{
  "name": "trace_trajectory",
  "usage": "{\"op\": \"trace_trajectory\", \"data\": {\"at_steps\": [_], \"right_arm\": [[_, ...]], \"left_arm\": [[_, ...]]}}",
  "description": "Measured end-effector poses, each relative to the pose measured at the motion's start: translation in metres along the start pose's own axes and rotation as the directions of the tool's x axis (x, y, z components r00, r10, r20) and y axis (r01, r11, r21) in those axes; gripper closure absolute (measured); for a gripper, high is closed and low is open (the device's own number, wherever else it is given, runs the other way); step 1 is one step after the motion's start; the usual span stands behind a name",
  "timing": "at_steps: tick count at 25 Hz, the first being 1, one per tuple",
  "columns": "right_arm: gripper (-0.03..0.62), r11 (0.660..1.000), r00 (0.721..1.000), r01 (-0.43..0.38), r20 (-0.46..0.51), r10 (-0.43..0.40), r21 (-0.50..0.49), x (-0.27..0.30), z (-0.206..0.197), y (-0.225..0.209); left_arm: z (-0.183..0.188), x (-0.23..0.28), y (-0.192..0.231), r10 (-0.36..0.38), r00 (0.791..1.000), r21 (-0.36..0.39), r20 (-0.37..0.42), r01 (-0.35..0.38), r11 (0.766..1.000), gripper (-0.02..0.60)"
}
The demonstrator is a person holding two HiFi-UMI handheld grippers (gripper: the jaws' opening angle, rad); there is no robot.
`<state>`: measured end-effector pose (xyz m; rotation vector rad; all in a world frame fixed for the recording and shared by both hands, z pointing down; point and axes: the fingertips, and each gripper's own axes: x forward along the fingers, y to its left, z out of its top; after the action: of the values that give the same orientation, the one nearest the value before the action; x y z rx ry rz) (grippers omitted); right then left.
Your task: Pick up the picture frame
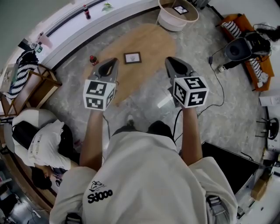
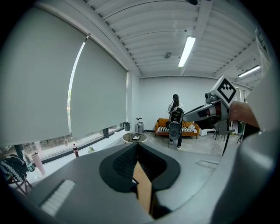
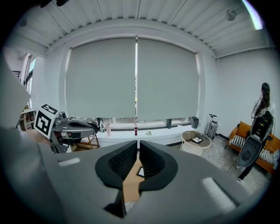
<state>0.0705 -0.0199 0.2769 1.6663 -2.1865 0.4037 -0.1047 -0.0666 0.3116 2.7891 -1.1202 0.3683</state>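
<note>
The picture frame [image 1: 132, 57], small and dark-edged with a pale picture, lies flat on the oval wooden table [image 1: 151, 41]. My left gripper [image 1: 114, 61] hovers over the table's near left edge, just left of the frame. My right gripper [image 1: 169, 61] hangs level with it over the table's near right edge. Both are apart from the frame. In the left gripper view the left gripper [image 2: 137, 146] has its jaws together with nothing in them. In the right gripper view the right gripper [image 3: 138, 147] is likewise shut and empty, and a corner of the frame [image 3: 141, 172] shows beyond its jaws.
A small dark bottle [image 1: 92, 60] stands at the table's left edge. A round white side table [image 1: 168, 22] beyond holds another frame [image 1: 180, 9]. A person [image 1: 43, 144] crouches on the floor at the left. An orange sofa [image 1: 245, 41] and a cable [image 1: 218, 83] are on the right.
</note>
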Motion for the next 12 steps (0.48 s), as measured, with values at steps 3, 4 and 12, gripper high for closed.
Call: {"op": "trace_trajectory", "data": {"at_steps": [3,4,12], "right_arm": [[0.572,1.000,1.000,0.003,0.000,-0.003,0.003,0.012,0.001,-0.005],[0.572,1.000,1.000,0.001,0.001,-0.001,0.001,0.016,0.002,-0.006],[0.572,0.999,0.999,-0.034,0.014,0.035,-0.013,0.050,0.012,-0.025]], "left_arm": [[-0.006,0.008,0.012,0.006,1.000,-0.005,-0.007,-0.006,1.000,0.571],[-0.009,0.011,0.017,0.009,1.000,-0.007,-0.010,-0.009,1.000,0.572],[-0.003,0.038,0.032,0.036,0.999,0.015,-0.013,-0.035,0.999,0.571]]}}
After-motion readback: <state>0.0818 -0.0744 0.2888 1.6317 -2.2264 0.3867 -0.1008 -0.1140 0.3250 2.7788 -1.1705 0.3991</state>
